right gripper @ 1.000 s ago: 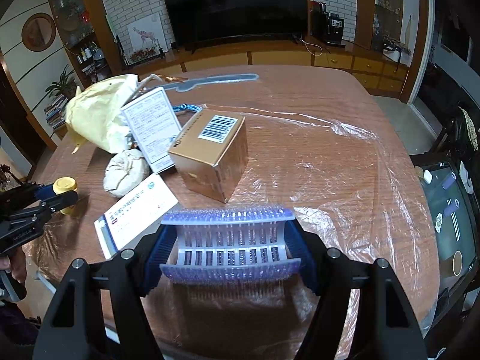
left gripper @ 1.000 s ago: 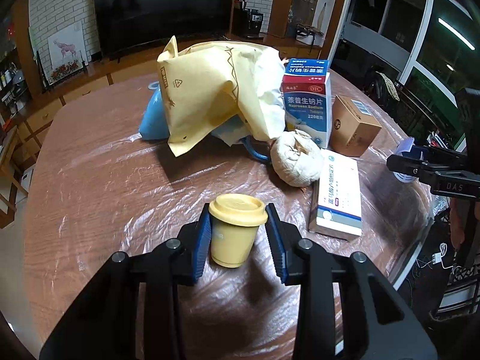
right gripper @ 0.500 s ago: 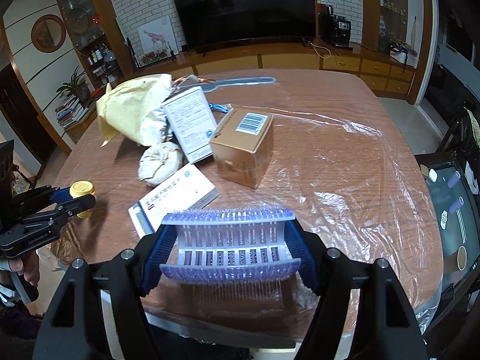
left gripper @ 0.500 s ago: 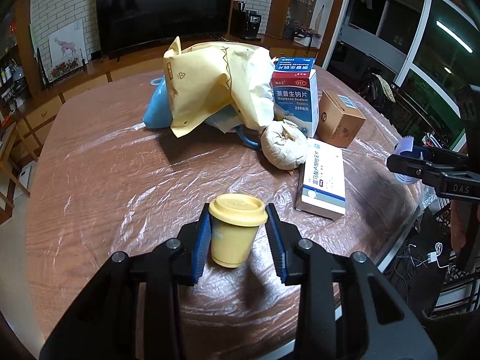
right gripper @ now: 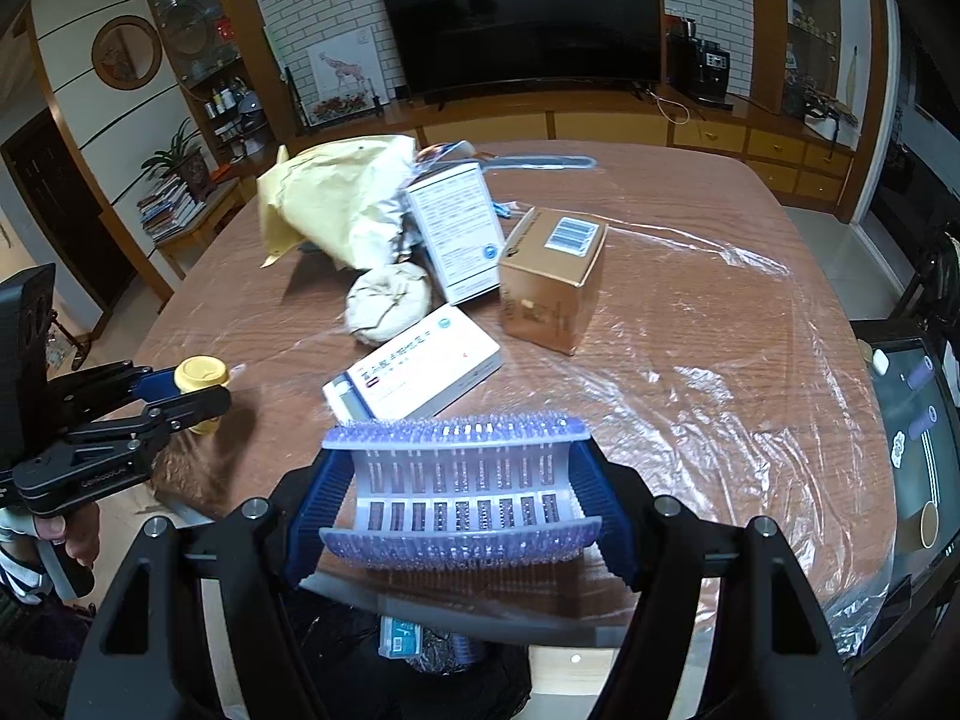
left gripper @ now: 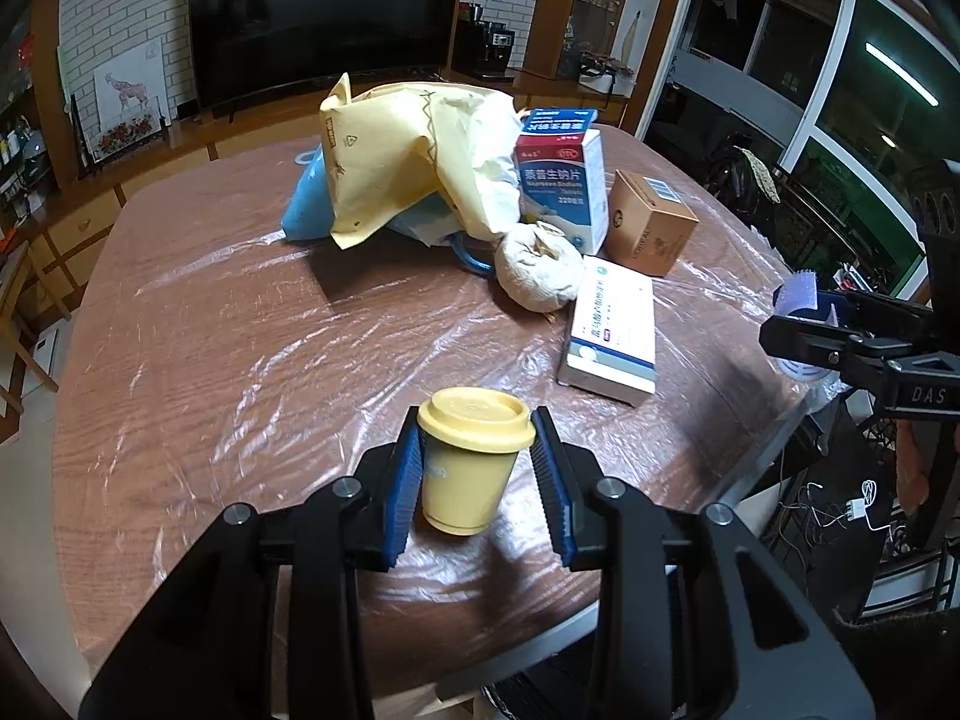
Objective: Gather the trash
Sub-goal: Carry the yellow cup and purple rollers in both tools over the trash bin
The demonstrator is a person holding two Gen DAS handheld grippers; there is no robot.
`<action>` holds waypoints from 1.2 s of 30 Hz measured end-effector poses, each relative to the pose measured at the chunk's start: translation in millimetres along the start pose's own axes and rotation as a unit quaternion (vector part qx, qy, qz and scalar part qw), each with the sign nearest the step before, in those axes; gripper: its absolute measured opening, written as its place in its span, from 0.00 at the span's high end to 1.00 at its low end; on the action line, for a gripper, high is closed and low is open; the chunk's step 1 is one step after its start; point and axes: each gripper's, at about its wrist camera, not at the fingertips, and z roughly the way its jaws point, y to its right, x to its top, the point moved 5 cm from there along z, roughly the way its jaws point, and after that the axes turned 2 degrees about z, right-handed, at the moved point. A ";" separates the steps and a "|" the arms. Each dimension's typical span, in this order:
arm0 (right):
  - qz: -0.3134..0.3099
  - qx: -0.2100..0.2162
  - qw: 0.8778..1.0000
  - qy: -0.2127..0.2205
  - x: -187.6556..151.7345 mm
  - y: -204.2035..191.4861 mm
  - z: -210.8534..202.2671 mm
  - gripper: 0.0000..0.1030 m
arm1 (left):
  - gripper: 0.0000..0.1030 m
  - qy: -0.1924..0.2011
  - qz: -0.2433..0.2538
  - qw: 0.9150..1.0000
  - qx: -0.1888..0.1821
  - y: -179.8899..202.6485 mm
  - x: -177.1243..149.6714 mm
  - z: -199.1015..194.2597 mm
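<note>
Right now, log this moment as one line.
left gripper: shut on yellow cup | right gripper: shut on purple roller | boxes: on table

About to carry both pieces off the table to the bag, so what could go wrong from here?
1. The left gripper pinches the yellow lidded cup just under its lid; the tapered body may slip down.
2. The right gripper holds the purple spiked roller by its ends; it could flex or roll out.
3. The dark trash bag sits below the table edge, mostly hidden, so a release could miss it.
</note>
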 end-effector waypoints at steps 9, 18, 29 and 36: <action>-0.005 0.016 1.000 -0.003 -12.9 -13.1 -11.7 0.31 | 0.64 0.003 0.007 1.000 -0.009 13.0 -9.4 -10.8; -0.003 0.026 1.000 -0.007 -25.5 -18.7 -20.1 0.31 | 0.64 0.000 0.016 1.000 -0.020 26.8 -21.2 -18.8; 0.000 0.031 0.999 -0.010 -38.0 -22.3 -29.8 0.31 | 0.64 -0.002 0.025 0.999 -0.033 41.7 -35.7 -29.9; 0.004 0.030 0.999 -0.019 -51.7 -21.4 -33.1 0.31 | 0.64 -0.009 0.026 0.999 -0.041 49.8 -48.3 -34.2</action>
